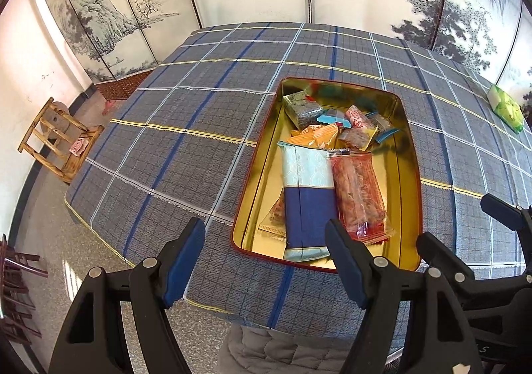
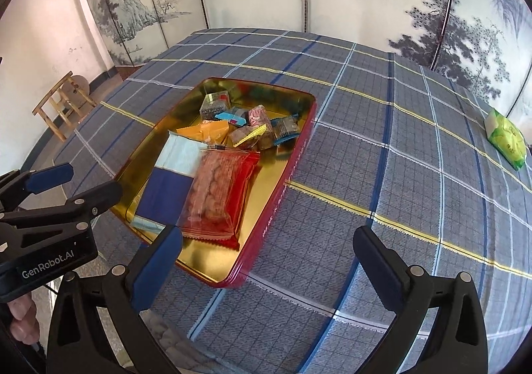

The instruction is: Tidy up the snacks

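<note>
A red tin with a gold inside [image 1: 404,154] [image 2: 289,171] lies on the plaid tablecloth and holds several wrapped snacks. At its near end are a blue and pale-blue packet [image 1: 307,194] [image 2: 173,174] and a red see-through packet [image 1: 357,191] [image 2: 217,197]. Small candies and an orange pack [image 1: 319,134] [image 2: 206,131] fill the far end. My left gripper [image 1: 266,257] hovers open over the tin's near left corner, nothing between its fingers. My right gripper [image 2: 269,261] stands open above the tin's near right corner, likewise holding nothing. Each gripper shows at the other view's edge.
A green pack [image 1: 505,108] [image 2: 505,138] lies alone at the table's far right. A painted folding screen stands behind the table. A wooden stool [image 1: 60,138] [image 2: 63,104] sits on the floor to the left. The table's near edge runs just under both grippers.
</note>
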The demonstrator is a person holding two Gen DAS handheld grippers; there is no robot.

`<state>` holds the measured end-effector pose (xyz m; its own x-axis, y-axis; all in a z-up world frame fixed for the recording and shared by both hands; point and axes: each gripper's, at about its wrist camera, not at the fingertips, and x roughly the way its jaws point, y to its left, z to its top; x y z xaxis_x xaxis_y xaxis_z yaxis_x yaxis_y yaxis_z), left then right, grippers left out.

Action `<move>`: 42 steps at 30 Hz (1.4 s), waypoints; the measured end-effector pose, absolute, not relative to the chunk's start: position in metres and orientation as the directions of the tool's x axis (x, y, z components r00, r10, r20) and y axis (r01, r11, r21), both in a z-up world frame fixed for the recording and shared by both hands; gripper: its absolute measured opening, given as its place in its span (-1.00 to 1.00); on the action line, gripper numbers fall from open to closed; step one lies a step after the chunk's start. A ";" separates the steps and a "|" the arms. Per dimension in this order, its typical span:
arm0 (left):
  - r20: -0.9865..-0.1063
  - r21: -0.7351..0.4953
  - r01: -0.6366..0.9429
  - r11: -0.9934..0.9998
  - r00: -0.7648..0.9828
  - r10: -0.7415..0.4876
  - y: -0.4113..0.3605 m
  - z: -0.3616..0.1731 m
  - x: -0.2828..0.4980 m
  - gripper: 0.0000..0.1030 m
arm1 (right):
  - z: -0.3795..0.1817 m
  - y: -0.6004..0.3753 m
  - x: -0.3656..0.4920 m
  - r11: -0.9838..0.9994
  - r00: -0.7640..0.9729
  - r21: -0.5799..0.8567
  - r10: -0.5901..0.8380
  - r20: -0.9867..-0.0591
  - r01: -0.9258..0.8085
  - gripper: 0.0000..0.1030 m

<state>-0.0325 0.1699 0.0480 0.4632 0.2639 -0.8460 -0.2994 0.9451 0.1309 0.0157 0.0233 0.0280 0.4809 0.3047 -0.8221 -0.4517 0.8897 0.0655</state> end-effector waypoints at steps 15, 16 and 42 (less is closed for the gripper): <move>-0.851 0.122 -0.306 0.944 0.458 0.258 0.173 0.047 -0.031 0.40 | 0.017 0.030 0.017 0.889 0.449 0.048 0.277 -0.850 -0.456 0.98; -0.851 0.122 -0.306 0.944 0.457 0.258 0.174 0.046 -0.030 0.40 | 0.016 0.030 0.018 0.889 0.446 0.047 0.273 -0.852 -0.455 0.98; -0.854 0.120 -0.298 0.947 0.456 0.252 0.173 0.043 -0.028 0.40 | 0.010 0.031 0.021 0.890 0.421 0.057 0.269 -0.866 -0.452 0.98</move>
<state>-0.0278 0.1733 0.0432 0.4555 0.2517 -0.8539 -0.2984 0.9469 0.1199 0.0206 0.0308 0.0103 0.4206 0.2692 -0.8664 -0.4523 0.8901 0.0569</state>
